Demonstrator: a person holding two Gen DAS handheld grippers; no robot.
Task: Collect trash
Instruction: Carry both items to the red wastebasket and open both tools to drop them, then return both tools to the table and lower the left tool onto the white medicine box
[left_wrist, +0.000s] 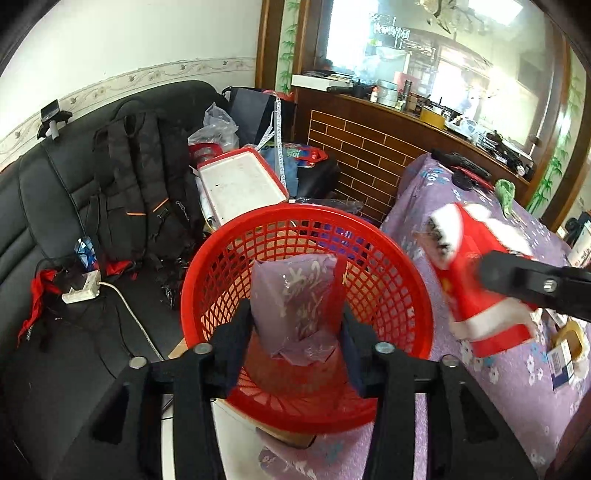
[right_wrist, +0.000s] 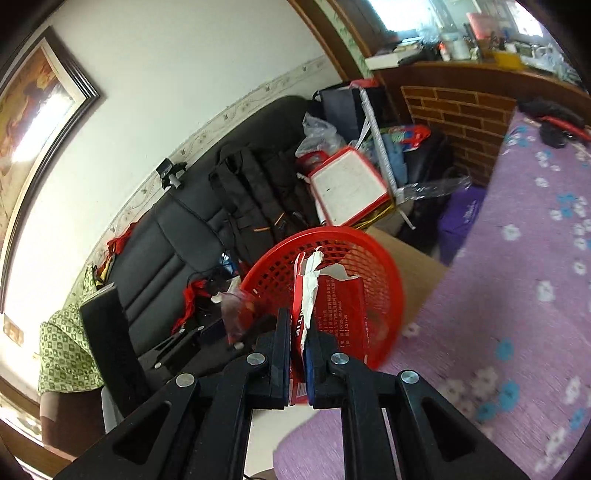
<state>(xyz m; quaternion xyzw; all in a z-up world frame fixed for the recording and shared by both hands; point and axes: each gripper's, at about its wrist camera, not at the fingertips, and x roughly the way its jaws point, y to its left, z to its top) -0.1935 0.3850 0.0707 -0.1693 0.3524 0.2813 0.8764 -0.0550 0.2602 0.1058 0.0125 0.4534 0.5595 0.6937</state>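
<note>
The left gripper (left_wrist: 295, 332) hangs over the round red plastic mesh basket (left_wrist: 402, 280), its 2 jaws spread apart with a translucent purple plastic bag (left_wrist: 295, 295) standing between them inside the basket; whether the pads touch it I cannot tell. The right gripper (right_wrist: 299, 339) is clamped on a torn red cardboard packet (right_wrist: 332, 302) with white edges, held just in front of the basket's rim, above the purple flowered tablecloth (right_wrist: 517, 295).

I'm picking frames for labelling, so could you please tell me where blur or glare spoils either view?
Left wrist: the red carton is motion-smeared and the window is blown out. Right wrist: the floral cloth streaks and the picture frame glares.
</note>
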